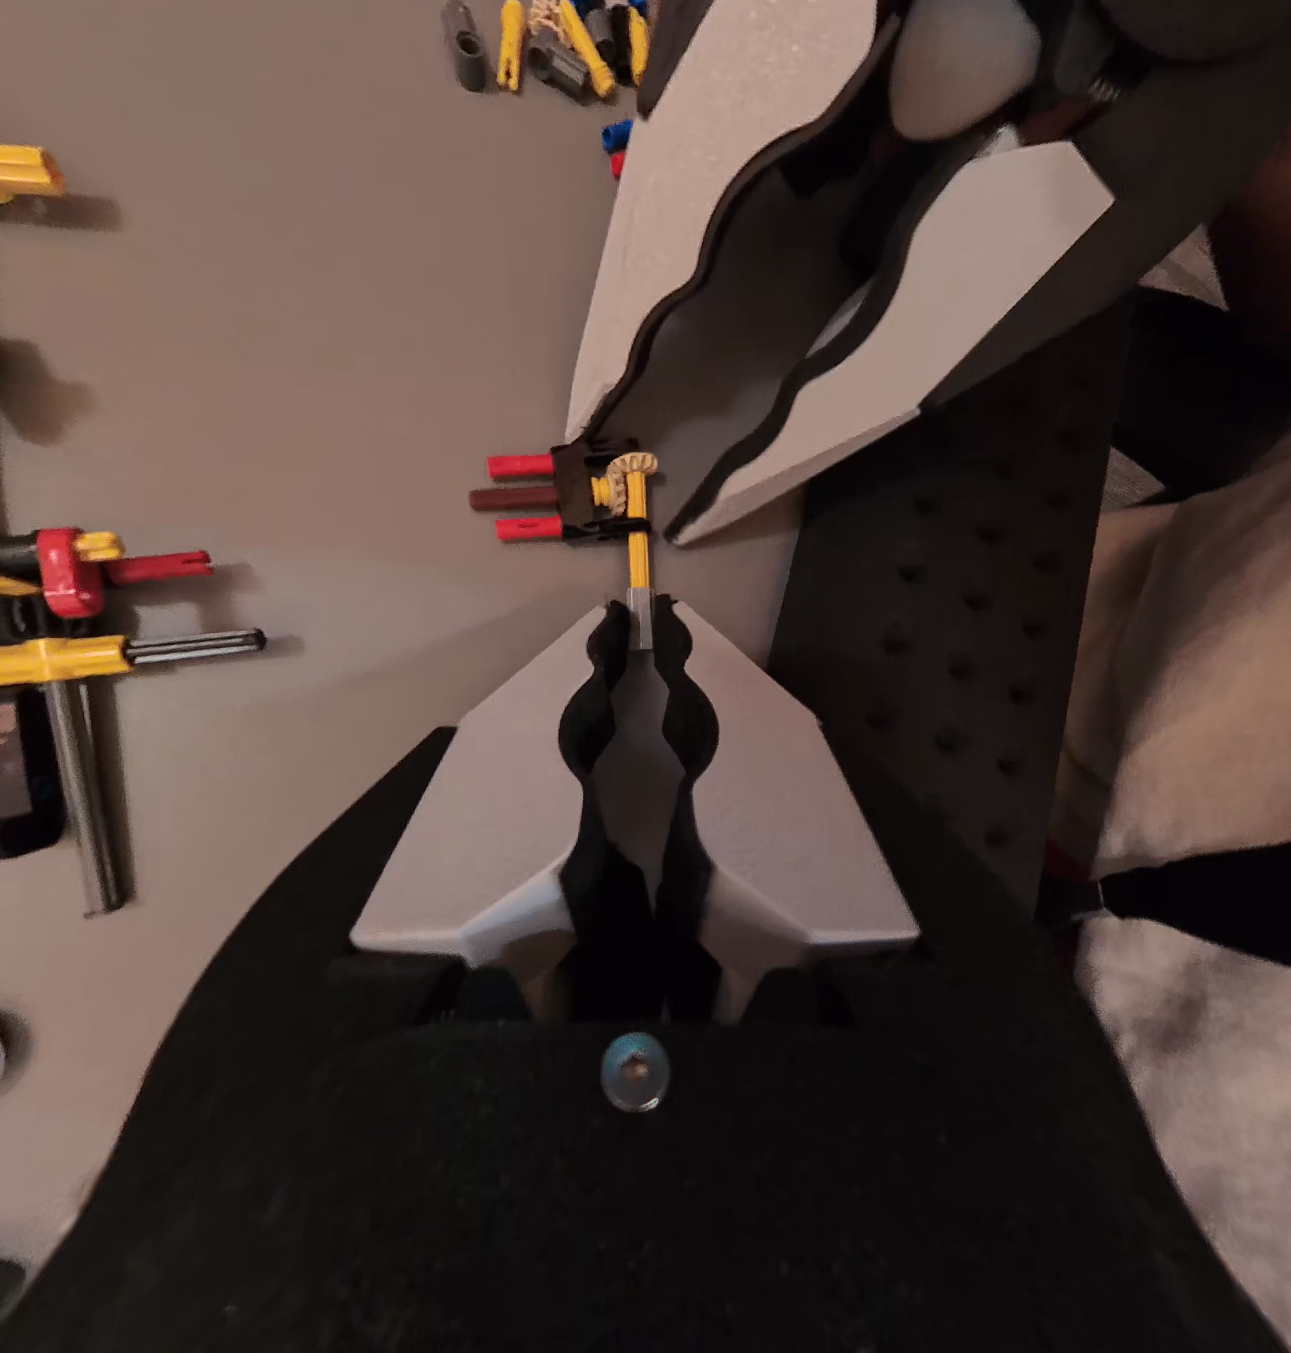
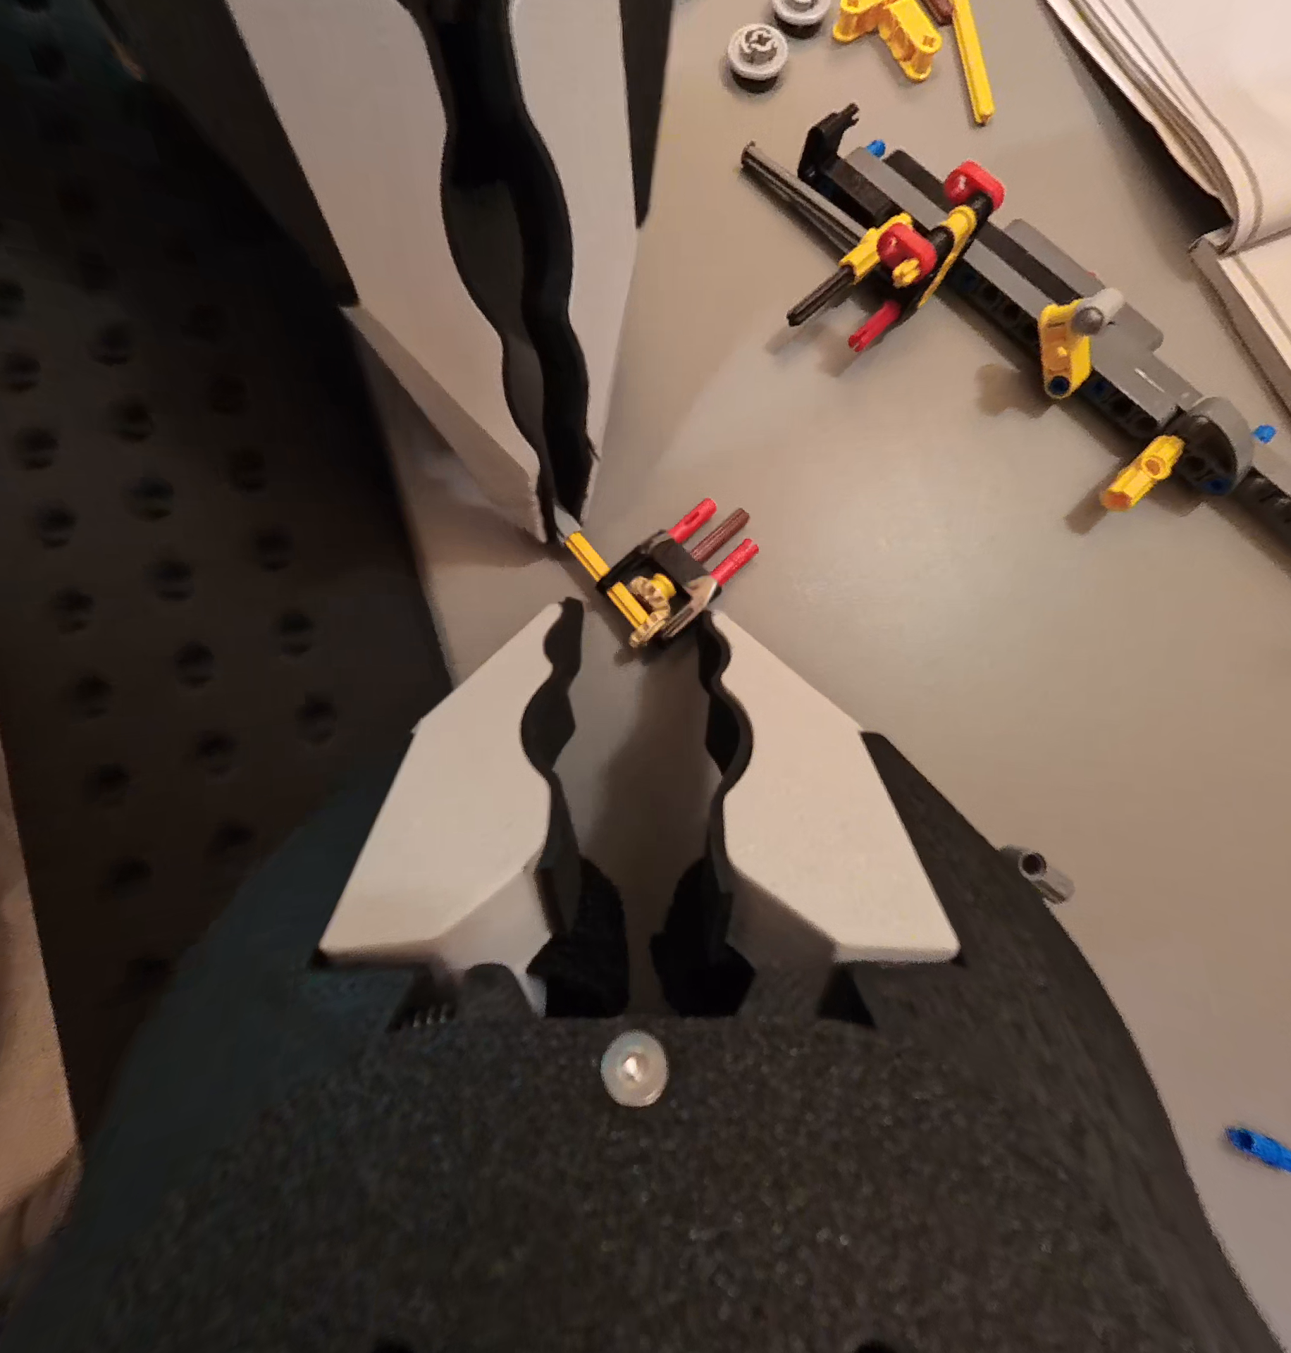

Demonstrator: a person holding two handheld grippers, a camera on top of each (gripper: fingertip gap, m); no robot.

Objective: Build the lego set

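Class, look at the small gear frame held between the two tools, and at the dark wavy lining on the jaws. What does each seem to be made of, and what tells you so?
Gear frame: probably hard moulded plastic, with solid colours, crisp edges and a glossy glint on the black part.
Wavy lining: looks like soft matte rubber or foam, dull black without shine; the exact material is unclear.

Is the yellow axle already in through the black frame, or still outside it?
In. The yellow axle passes through the black frame and carries the tan gear; the left gripper clamps the grey sleeve on its near end.
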